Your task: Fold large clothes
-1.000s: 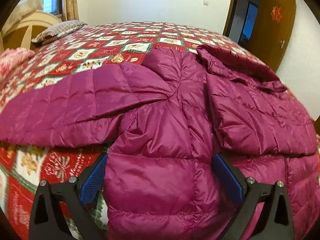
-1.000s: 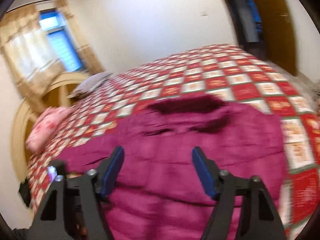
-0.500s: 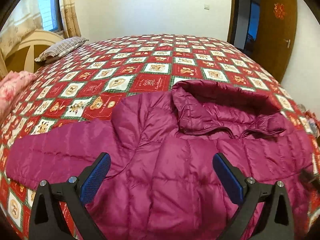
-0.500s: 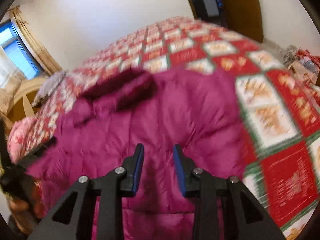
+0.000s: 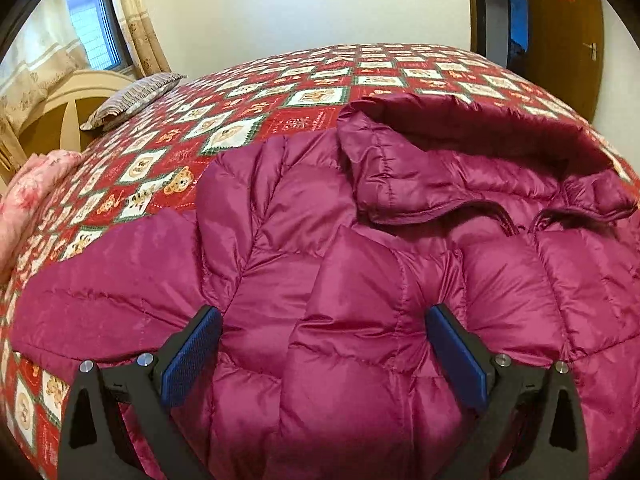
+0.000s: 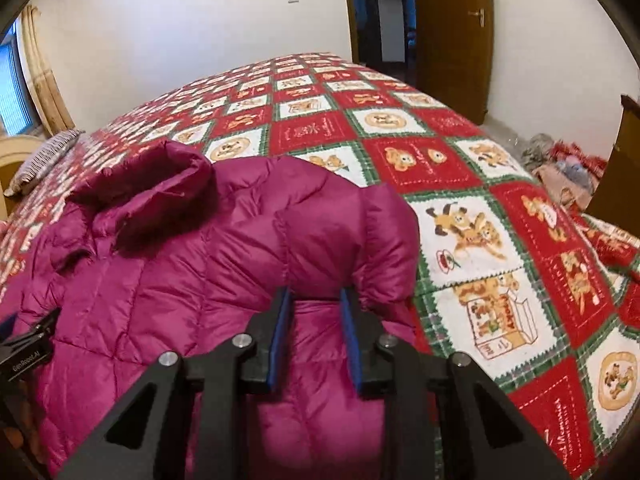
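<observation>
A magenta quilted down jacket [image 5: 320, 280] lies spread on the bed, its hood [image 5: 460, 152] toward the far side and one sleeve [image 5: 100, 280] stretched out to the left. My left gripper [image 5: 322, 328] hovers low over the chest area, jaws wide open, pads not pressing the fabric. In the right wrist view the jacket [image 6: 180, 260] ends in a puffy folded edge at the right. My right gripper [image 6: 314, 308] is closing, with a ridge of that fabric pinched between its blue pads. The left gripper's body [image 6: 24, 344] shows at the left edge.
The bed carries a red, white and green bear-patterned bedspread [image 6: 460, 220]. A striped pillow [image 5: 132, 98] and a pink cloth [image 5: 32, 188] lie at the head end by a cream headboard. A brown door [image 6: 452, 32] stands open behind; a heap of things [image 6: 560, 160] lies on the floor.
The right gripper's jaws narrowed from wide apart to close together, and it dropped to the jacket's right edge. The left gripper slid along the jacket toward the hood, staying open.
</observation>
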{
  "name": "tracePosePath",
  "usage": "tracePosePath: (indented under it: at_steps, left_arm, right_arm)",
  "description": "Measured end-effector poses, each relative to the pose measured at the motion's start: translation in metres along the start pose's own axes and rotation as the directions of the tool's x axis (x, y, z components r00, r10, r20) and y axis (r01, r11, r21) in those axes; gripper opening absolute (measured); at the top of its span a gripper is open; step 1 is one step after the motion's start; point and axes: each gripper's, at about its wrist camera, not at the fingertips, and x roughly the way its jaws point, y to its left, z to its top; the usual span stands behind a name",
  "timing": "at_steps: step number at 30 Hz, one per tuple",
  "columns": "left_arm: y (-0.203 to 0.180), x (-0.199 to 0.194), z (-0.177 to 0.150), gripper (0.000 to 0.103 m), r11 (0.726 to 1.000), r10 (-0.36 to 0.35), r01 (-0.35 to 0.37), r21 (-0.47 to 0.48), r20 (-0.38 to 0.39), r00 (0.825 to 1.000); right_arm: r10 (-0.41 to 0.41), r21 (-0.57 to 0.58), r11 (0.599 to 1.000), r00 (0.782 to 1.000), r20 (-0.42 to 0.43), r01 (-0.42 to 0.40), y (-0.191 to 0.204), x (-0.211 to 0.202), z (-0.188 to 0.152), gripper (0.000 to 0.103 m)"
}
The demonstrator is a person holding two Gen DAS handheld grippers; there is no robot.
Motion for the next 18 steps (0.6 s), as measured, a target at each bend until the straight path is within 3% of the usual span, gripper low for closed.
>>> tracePosePath:
  at_steps: [4,6,7,10,12,15,18]
  left_arm:
    - [0.005,0.001,0.000,0.102,0.999,-0.036,0.036,-0.022,-0.012,0.999]
    - [0.024,-0.007,0.000,0.102,0.987,-0.134,0.133,-0.088,-0.011,0.991]
    - [0.041,-0.019,-0.001,0.102,0.975,-0.168,0.170,-0.144,0.026,0.985]
    - [0.097,-0.052,-0.007,0.102,0.937,-0.158,0.192,-0.293,0.136,0.978]
    - [0.151,-0.067,-0.013,0.102,0.905,-0.104,0.165,-0.392,0.172,0.980]
    - [0.231,-0.077,-0.032,0.102,0.829,0.064,0.039,-0.558,0.165,0.984]
    - [0.309,-0.076,-0.065,0.102,0.655,0.160,-0.016,-0.755,0.118,0.980]
  right_arm:
    - [-0.002,0.001,1.000,1.000,0.012,0.002,-0.003,0.002,-0.002,0.028]
    - [0.001,0.004,1.000,1.000,0.016,-0.001,-0.004,0.000,-0.004,0.030]
    - [0.001,0.005,1.000,1.000,0.017,-0.001,-0.002,-0.001,-0.003,0.032]
    - [0.010,0.002,1.000,1.000,0.023,-0.010,-0.001,-0.003,-0.004,0.042]
    - [0.013,-0.013,1.000,1.000,0.023,-0.013,0.003,-0.003,-0.004,0.050]
    - [-0.004,-0.045,0.999,1.000,0.021,0.005,0.009,-0.002,-0.004,0.059]
    - [-0.025,-0.064,0.998,0.999,0.019,0.026,0.014,-0.001,-0.004,0.064]
